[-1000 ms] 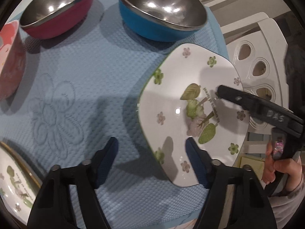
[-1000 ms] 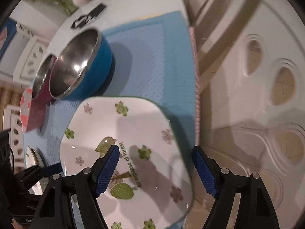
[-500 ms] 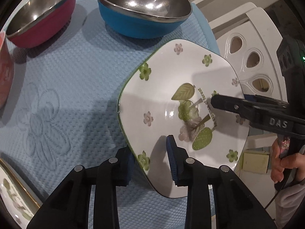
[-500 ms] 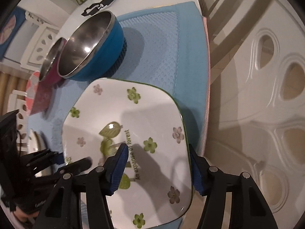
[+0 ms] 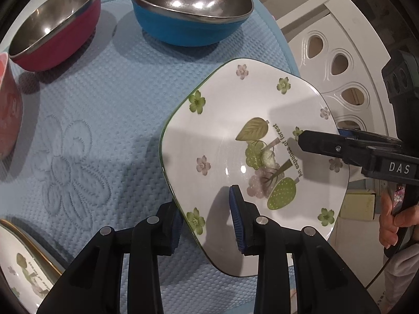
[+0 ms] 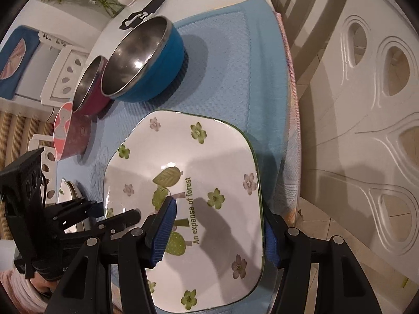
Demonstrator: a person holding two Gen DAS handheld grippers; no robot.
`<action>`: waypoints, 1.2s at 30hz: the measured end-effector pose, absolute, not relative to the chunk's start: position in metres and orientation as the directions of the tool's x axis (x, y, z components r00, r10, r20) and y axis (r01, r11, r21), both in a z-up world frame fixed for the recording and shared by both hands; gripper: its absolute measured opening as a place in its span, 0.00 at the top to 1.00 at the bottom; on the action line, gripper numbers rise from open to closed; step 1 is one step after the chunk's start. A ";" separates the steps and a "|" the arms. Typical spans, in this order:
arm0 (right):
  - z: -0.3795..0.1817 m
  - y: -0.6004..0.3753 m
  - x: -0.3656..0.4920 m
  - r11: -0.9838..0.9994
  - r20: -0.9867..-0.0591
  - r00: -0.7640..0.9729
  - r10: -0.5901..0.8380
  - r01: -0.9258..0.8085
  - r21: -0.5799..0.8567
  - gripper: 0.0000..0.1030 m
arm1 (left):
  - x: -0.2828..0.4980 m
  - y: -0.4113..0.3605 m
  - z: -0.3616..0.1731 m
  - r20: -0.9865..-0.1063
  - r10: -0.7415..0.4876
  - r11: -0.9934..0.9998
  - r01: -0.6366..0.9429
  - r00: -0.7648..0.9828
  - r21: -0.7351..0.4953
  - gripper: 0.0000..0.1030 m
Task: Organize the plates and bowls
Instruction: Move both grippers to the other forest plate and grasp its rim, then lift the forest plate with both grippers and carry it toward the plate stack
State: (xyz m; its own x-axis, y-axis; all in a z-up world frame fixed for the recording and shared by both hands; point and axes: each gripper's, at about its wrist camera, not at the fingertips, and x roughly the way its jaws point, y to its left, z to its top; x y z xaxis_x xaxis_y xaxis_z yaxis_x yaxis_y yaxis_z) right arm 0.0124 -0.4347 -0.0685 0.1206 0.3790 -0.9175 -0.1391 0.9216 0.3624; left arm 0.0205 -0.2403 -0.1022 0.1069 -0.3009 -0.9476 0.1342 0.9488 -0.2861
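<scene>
both hand-held grippers pinch the square floral plate point(image 5: 251, 141): left hand-held gripper point(image 5: 207, 219) at its near-left rim, right hand-held gripper point(image 6: 217, 233) opposite.

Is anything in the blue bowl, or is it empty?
Empty. The blue bowl shows only bare shiny metal inside in the left wrist view, and the right wrist view shows nothing in it either.

square white plate point(image 5: 251, 141) with green flowers sits tilted, one edge lifted off the blue mat; behind it the blue steel-lined bowl point(image 5: 191, 7) and red one point(image 5: 52, 23) stand upright side by side, another matching plate point(image 5: 18, 269) at the mat's corner.
</scene>
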 end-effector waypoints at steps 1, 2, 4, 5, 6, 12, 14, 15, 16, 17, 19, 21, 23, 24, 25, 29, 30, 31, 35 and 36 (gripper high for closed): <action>-0.069 -0.433 0.013 0.922 -0.918 0.117 0.378 -0.140 0.362 0.42 | 0.019 -0.239 -0.102 -0.948 -0.300 0.948 0.141 0.101 -0.285 0.72; -0.069 -0.432 0.013 0.921 -0.918 0.116 0.380 -0.141 0.364 0.42 | 0.018 -0.239 -0.102 -0.949 -0.300 0.947 0.147 0.098 -0.284 0.72; -0.069 -0.432 0.009 0.916 -0.912 0.118 0.393 -0.134 0.377 0.42 | 0.017 -0.241 -0.105 -0.946 -0.312 0.943 0.153 0.088 -0.297 0.72; -0.068 -0.434 0.006 0.914 -0.910 0.118 0.398 -0.132 0.383 0.42 | 0.015 -0.242 -0.106 -0.944 -0.320 0.940 0.153 0.082 -0.306 0.72; -0.067 -0.436 0.004 0.914 -0.908 0.122 0.400 -0.132 0.385 0.43 | 0.020 -0.241 -0.108 -0.942 -0.327 0.937 0.155 0.077 -0.313 0.72; -0.066 -0.470 -0.005 0.905 -0.874 0.258 0.411 0.002 0.426 0.43 | 0.011 -0.252 -0.104 -0.945 -0.316 0.938 0.177 0.081 -0.298 0.71; -0.058 -0.469 -0.007 0.906 -0.866 0.280 0.414 -0.032 0.423 0.43 | 0.013 -0.252 -0.106 -0.940 -0.333 0.935 0.157 0.075 -0.319 0.71; -0.059 -0.462 -0.006 0.914 -0.880 0.251 0.403 -0.066 0.400 0.43 | 0.013 -0.250 -0.106 -0.937 -0.341 0.933 0.149 0.074 -0.328 0.71; -0.061 -0.455 -0.005 0.925 -0.897 0.228 0.379 -0.088 0.369 0.43 | 0.010 -0.245 -0.104 -0.936 -0.345 0.932 0.148 0.074 -0.332 0.71; -0.064 -0.449 -0.004 0.935 -0.911 0.212 0.354 -0.104 0.339 0.43 | 0.010 -0.245 -0.104 -0.936 -0.345 0.932 0.149 0.074 -0.332 0.71; -0.073 -0.441 0.000 0.933 -0.917 0.180 0.356 -0.124 0.338 0.43 | 0.010 -0.245 -0.104 -0.937 -0.342 0.932 0.151 0.074 -0.329 0.71; -0.080 -0.437 0.002 0.937 -0.923 0.168 0.346 -0.116 0.330 0.42 | 0.009 -0.244 -0.104 -0.938 -0.340 0.932 0.157 0.075 -0.325 0.71; -0.079 -0.437 0.000 0.932 -0.917 0.174 0.358 -0.119 0.341 0.42 | 0.008 -0.243 -0.104 -0.936 -0.343 0.931 0.156 0.076 -0.329 0.70; -0.078 -0.438 -0.002 0.925 -0.911 0.168 0.376 -0.119 0.360 0.41 | 0.009 -0.244 -0.105 -0.937 -0.341 0.933 0.148 0.077 -0.328 0.70; -0.077 -0.440 -0.004 0.912 -0.900 0.155 0.408 -0.118 0.393 0.41 | 0.009 -0.241 -0.105 -0.934 -0.349 0.932 0.134 0.076 -0.337 0.70; -0.067 -0.445 -0.010 0.887 -0.870 0.177 0.461 -0.110 0.448 0.41 | 0.008 -0.241 -0.103 -0.937 -0.344 0.934 0.128 0.065 -0.334 0.70; -0.065 -0.444 -0.012 0.889 -0.871 0.178 0.458 -0.109 0.445 0.41 | 0.007 -0.242 -0.102 -0.941 -0.332 0.937 0.141 0.067 -0.320 0.70; -0.062 -0.442 -0.014 0.894 -0.875 0.182 0.448 -0.107 0.436 0.41 | 0.006 -0.244 -0.100 -0.945 -0.320 0.939 0.153 0.069 -0.307 0.69; -0.056 -0.443 -0.028 0.884 -0.862 0.197 0.467 -0.083 0.460 0.41 | -0.001 -0.247 -0.100 -0.944 -0.325 0.938 0.154 0.064 -0.312 0.65; -0.057 -0.443 -0.032 0.881 -0.860 0.191 0.473 -0.073 0.468 0.41 | -0.003 -0.246 -0.101 -0.941 -0.332 0.935 0.152 0.060 -0.320 0.65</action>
State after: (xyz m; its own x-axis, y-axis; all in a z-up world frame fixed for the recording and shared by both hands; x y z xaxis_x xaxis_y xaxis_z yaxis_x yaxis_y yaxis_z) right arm -0.0323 -0.4429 -0.0572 0.1911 0.4729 -0.8602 -0.0728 0.8807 0.4680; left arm -0.0028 -0.2460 -0.1005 0.0603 -0.3319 -0.9414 0.1516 0.9352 -0.3200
